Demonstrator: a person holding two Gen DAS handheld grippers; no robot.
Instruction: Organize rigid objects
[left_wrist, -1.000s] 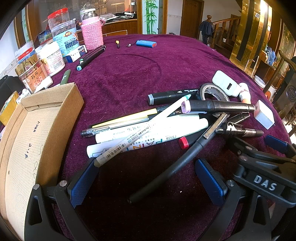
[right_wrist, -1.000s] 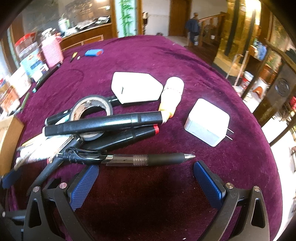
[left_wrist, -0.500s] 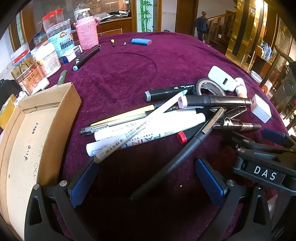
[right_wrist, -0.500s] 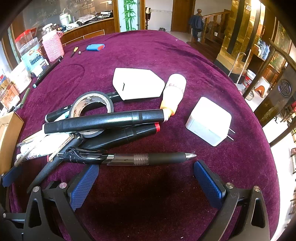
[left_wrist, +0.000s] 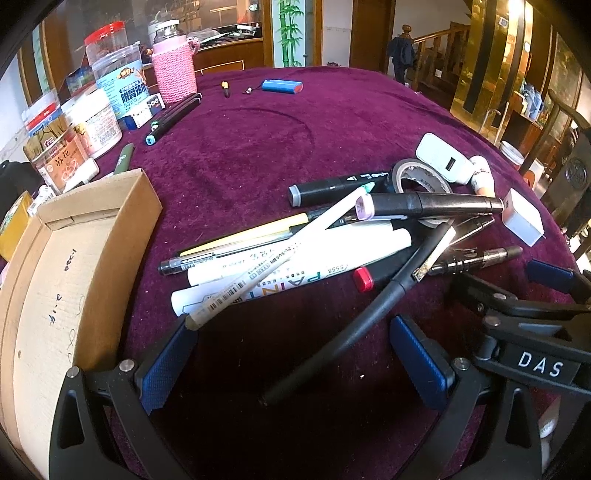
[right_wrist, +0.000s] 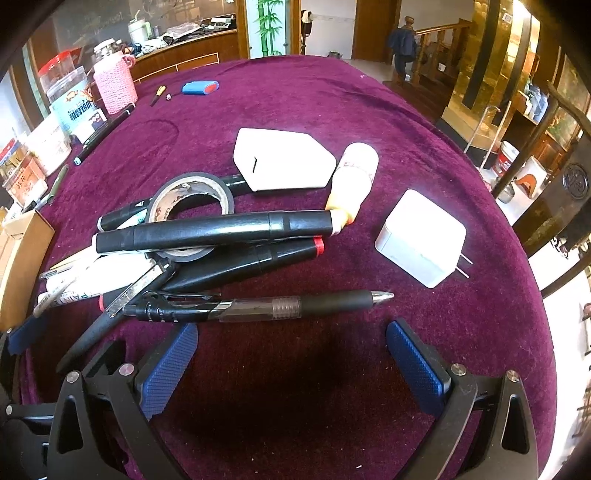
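The left gripper (left_wrist: 291, 354) stands wide open with nothing between its blue pads, low over the purple cloth, and against the picture of a second ago the view has hardly moved: the pen pile sits a shade farther up and the tip of the long black pen (left_wrist: 351, 325) still lies loose between the open jaws. The right gripper (right_wrist: 291, 356) is likewise spread wide and empty, and over that same second it has drawn back a little, so the black gel pen (right_wrist: 258, 306) now lies just ahead of its fingertips rather than between them. Nothing in the pile has been shifted, which I take to mean that sorting has not begun and both tools are only lining up. Both grippers are held nearly level, pointing forward across the table and side by side, the right one's frame showing at the edge of the left view. Beyond the pads lies the heap: white paint markers (left_wrist: 295, 266), a black marker (right_wrist: 214, 230), a roll of black tape (right_wrist: 190, 195), a flat white charger (right_wrist: 280, 160) and a white plug adapter (right_wrist: 421, 238). The open cardboard box (left_wrist: 55, 280), just beside the left gripper, looks the likely destination.
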